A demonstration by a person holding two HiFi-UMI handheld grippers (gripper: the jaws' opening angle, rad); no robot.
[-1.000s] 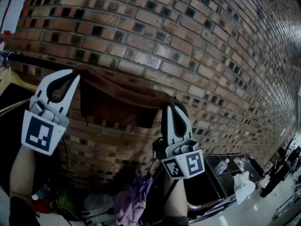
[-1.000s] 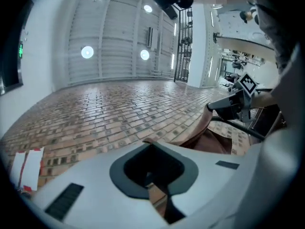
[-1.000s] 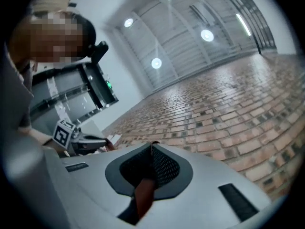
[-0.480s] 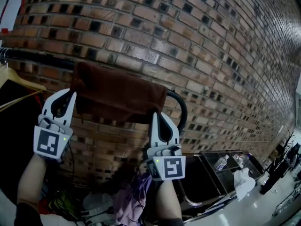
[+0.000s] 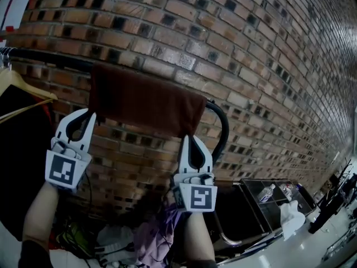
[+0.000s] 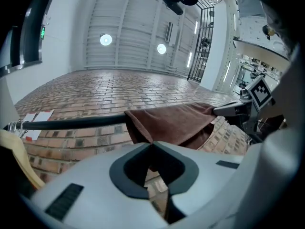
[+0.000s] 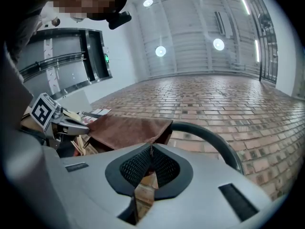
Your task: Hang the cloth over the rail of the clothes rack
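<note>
A brown cloth lies draped over the black rail of the rack, in front of the brick wall. It hangs flat, just left of the rail's curved end. My left gripper points up at the cloth's lower left corner, its jaws shut with the corner pinched at their tips. My right gripper is shut on the lower right corner. In the left gripper view the cloth spreads right from the jaw tips. In the right gripper view the cloth ends at the jaw tips.
A wooden hanger with a dark garment hangs on the rail at the left. A pile of clothes lies on the floor below. A black cart with a bottle stands at the lower right.
Both grippers have come down from rail height with the cloth's corners. The cloth was bunched at the rail; now it hangs spread and flat over it.
</note>
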